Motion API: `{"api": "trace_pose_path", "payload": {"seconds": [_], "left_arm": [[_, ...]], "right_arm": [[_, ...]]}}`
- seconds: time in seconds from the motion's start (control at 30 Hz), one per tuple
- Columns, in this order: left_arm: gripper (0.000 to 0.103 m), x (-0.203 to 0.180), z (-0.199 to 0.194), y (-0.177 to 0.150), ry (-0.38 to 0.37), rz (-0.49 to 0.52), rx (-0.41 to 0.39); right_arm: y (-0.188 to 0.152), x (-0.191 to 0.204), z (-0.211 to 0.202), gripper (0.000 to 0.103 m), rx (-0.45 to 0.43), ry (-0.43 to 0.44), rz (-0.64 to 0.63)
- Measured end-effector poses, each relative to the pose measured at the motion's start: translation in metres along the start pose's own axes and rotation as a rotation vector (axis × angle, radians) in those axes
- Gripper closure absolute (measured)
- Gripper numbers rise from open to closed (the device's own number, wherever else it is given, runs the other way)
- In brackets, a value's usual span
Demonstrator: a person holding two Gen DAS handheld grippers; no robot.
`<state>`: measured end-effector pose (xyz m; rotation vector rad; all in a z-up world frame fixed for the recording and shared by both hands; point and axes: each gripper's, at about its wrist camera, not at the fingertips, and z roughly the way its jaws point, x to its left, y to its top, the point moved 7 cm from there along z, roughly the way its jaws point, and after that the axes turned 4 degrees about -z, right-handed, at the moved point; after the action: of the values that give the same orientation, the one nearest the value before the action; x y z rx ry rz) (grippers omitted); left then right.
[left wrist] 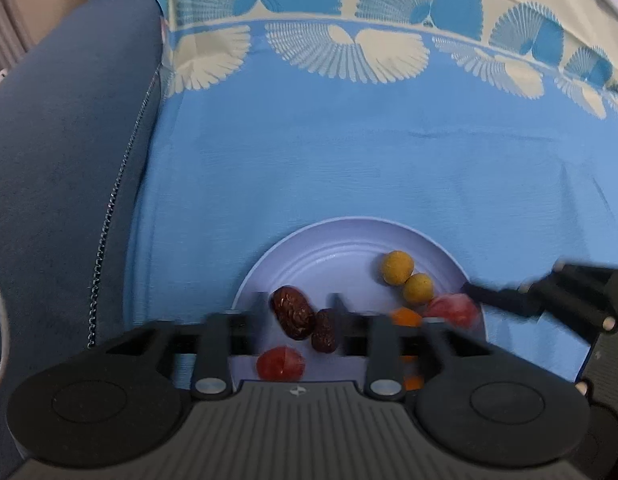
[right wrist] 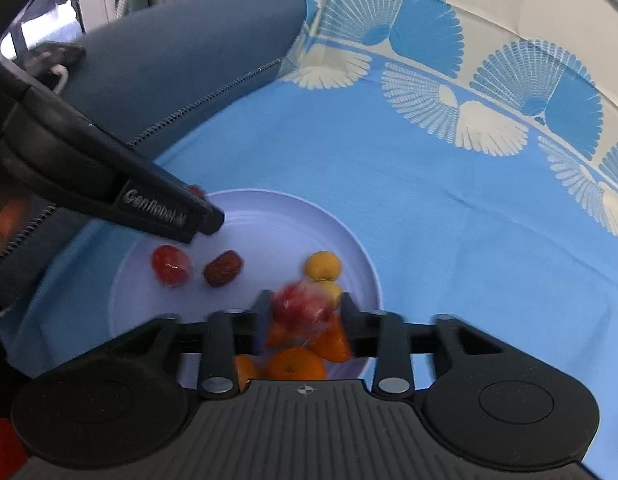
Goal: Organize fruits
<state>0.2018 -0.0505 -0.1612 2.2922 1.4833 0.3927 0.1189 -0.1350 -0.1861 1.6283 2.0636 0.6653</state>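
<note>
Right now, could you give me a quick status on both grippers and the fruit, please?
Left gripper open over two dates. Right gripper around red wrapped fruit, grip unclear. All fruit on plate; nothing blocking.

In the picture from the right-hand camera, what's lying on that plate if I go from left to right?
Left to right on the plate: wrapped red fruit, dark red date, then the red fruit between the right gripper jaws.

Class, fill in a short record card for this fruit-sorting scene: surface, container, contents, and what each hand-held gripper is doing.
surface: blue cloth
container: pale plate
contents: two dark dates, two yellow round fruits, wrapped red fruits, oranges
left hand-held gripper: open, over the dates
right hand-held gripper: jaws either side of a blurred wrapped red fruit; grip unclear
</note>
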Motion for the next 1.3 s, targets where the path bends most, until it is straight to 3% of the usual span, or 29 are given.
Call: {"api": "trace_pose_path", "payload": {"seconds": [0.07,0.2,0.3,0.5,0.8,1.03,1.3], "left_arm": [[0.001,0.004,-0.005,0.0,0.007,-0.017,-0.022],[0.0,0.009,-0.025,-0.011,0.03,0.008,-0.05],[0.0,0.012,-0.042,-0.026,0.06,-0.001,-0.045],[0.0,0.009,-0.089,-0.061,0.053,-0.056,-0.046],[0.0,0.003,-0.144,-0.103,0.089,-0.118,-0.126],[0.0,-0.004,-0.159,-0.118,0.105,-0.152,-0.154],[0.0,-0.007,-0.173,-0.134,0.104,-0.133,-0.175]], "right_arm": [[0.003,-0.003,-0.005,0.023,-0.014,-0.008,0.004],[0.0,-0.005,-0.029,0.008,-0.024,-0.015,0.044],[-0.009,0.001,-0.053,0.006,-0.027,-0.001,0.07],[-0.033,0.025,-0.107,0.003,-0.053,-0.033,0.081],[-0.055,0.049,-0.165,0.001,-0.127,-0.105,0.04],[-0.066,0.039,-0.186,0.001,-0.155,-0.162,0.139],[-0.068,0.053,-0.202,0.001,-0.195,-0.165,0.109]]}}
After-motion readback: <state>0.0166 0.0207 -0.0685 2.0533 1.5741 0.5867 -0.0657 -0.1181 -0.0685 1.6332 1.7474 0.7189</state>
